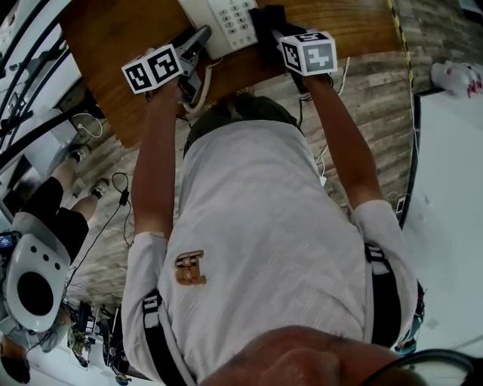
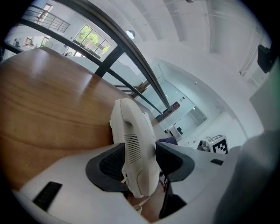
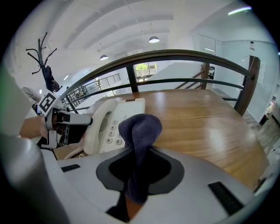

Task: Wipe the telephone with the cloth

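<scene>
The white telephone base [image 1: 230, 22] with its keypad [image 3: 114, 130] sits on the wooden table [image 1: 113, 38]. Its handset [image 2: 135, 148] is lifted off the base and stands on edge, with my left gripper [image 2: 139, 164] shut on it near the earpiece grille. In the right gripper view the handset [image 3: 97, 127] leans beside the base, with the left gripper [image 3: 65, 122] at its left. My right gripper [image 3: 139, 168] is shut on a dark blue cloth [image 3: 140, 131], whose bunched end hovers just in front of the keypad. In the head view the cloth [image 1: 268, 19] lies right of the phone.
The table [image 3: 205, 127] stretches wide to the right of the phone. The coiled cord [image 1: 198, 102] hangs off the near table edge. A dark railing [image 3: 175, 54] runs behind the table. Cables lie on the floor [image 1: 113, 196], a seated person [image 1: 45, 211] is at left, and a white surface [image 1: 453, 188] at right.
</scene>
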Demonstrator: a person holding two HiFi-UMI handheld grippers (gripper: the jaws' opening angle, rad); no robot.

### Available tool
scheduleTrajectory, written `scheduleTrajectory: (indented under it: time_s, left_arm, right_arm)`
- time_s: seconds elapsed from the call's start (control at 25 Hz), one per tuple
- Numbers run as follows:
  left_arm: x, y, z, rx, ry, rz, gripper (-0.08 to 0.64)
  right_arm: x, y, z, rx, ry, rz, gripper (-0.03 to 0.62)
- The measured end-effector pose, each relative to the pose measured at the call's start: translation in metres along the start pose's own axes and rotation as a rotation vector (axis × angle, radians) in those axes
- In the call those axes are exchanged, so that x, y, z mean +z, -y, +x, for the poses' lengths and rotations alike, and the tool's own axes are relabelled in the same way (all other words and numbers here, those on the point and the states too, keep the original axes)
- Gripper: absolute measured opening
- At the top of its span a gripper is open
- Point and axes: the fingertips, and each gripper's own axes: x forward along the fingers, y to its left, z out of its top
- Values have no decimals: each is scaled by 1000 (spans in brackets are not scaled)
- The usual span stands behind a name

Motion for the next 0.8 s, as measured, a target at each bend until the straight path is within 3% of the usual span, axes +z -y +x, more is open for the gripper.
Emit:
scheduleTrajectory:
  time_s: [0.24,0.4,0.56,0.8]
  left_arm:
    - [6,11,-3,-24,35,-7,244]
    - [31,35,-21,-36,118,21,244]
    - [79,79,-55,-93,285,125,242]
    - [145,155,-109,-134,505,393,189]
  right_arm:
    - [28,-24,-17,102,103,-25,80]
    - [69,-45,-47,184,236,-56,78]
    - [115,-66,-88,258,397,-110,80]
    - [183,-97,-157,376,666,-161,78]
